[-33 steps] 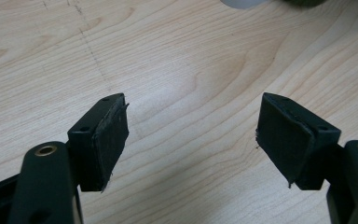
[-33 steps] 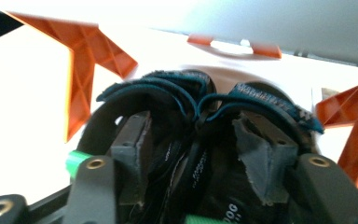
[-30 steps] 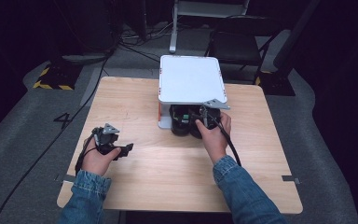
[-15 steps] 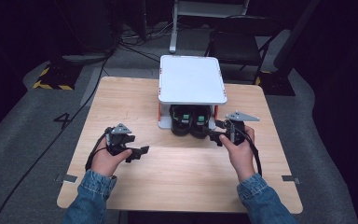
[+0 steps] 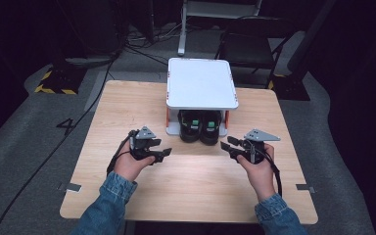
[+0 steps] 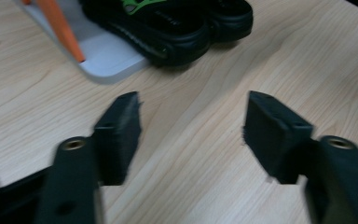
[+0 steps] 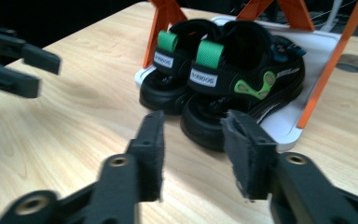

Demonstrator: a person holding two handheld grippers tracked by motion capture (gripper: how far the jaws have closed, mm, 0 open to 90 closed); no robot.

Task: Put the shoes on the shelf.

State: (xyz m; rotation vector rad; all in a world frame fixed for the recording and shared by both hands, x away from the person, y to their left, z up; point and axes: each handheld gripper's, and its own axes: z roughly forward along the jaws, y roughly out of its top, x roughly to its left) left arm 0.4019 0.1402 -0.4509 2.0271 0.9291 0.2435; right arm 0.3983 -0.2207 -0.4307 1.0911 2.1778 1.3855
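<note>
Black sandals (image 5: pixel 199 126) under rack; both claws, left (image 5: pixel 163 153) and right (image 5: pixel 226 145), apart, empty, just closing.

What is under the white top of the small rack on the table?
Under the white top stands a pair of black sandals on the rack's lower shelf. The top covers their front parts.

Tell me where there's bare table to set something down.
Free: the wooden table left of the white rack, and the strip between the left gripper and right gripper. Crowded: under the rack, where black sandals fill the bottom shelf.
</note>
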